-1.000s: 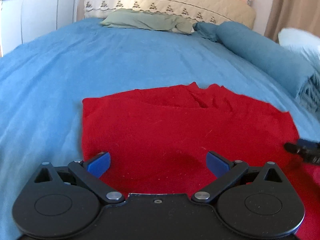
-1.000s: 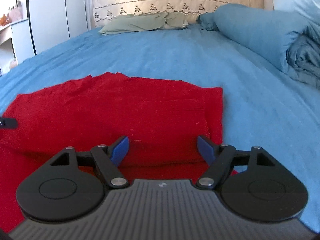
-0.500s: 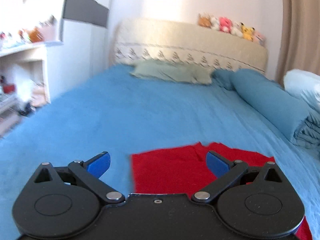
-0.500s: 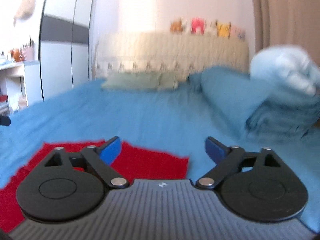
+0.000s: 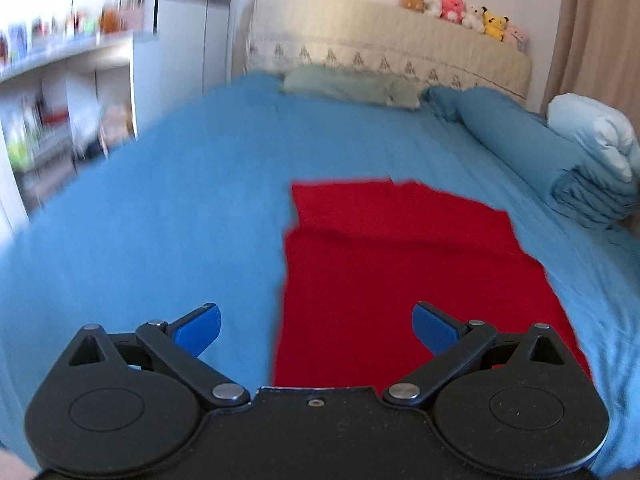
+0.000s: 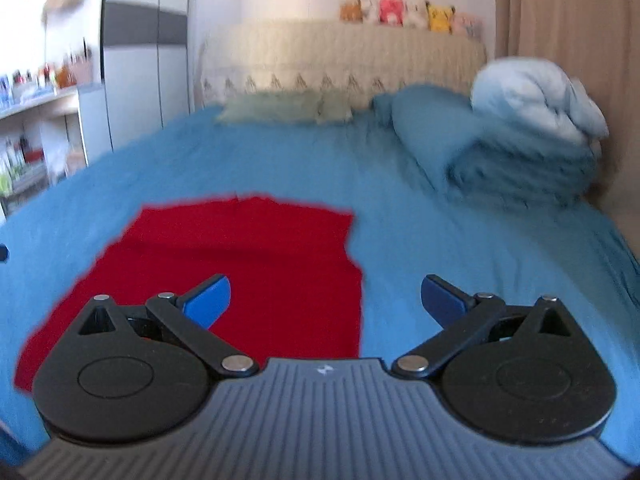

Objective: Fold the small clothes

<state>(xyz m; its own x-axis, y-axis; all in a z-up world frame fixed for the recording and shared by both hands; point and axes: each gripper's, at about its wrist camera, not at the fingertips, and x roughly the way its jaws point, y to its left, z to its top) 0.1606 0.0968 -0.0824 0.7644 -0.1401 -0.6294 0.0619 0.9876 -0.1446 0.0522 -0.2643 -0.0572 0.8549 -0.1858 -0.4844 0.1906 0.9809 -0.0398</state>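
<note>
We find the red garment (image 5: 404,264) lying flat on the blue bedsheet (image 5: 168,216), near the foot of the bed, with one fold line across its far portion and a layer lapped over there. The left gripper (image 5: 316,322) is held above the garment's left edge, its fingers wide apart and holding nothing. The right gripper (image 6: 326,296) is above the garment's right edge (image 6: 354,280), its fingers likewise spread and empty. Neither touches the cloth.

We judge that one fold is laid and the grippers stand between folds. The next move calls for lowering each gripper to a near corner or side edge, pinching a single layer cleanly, and carrying it across without dragging the folded part askew.
</note>
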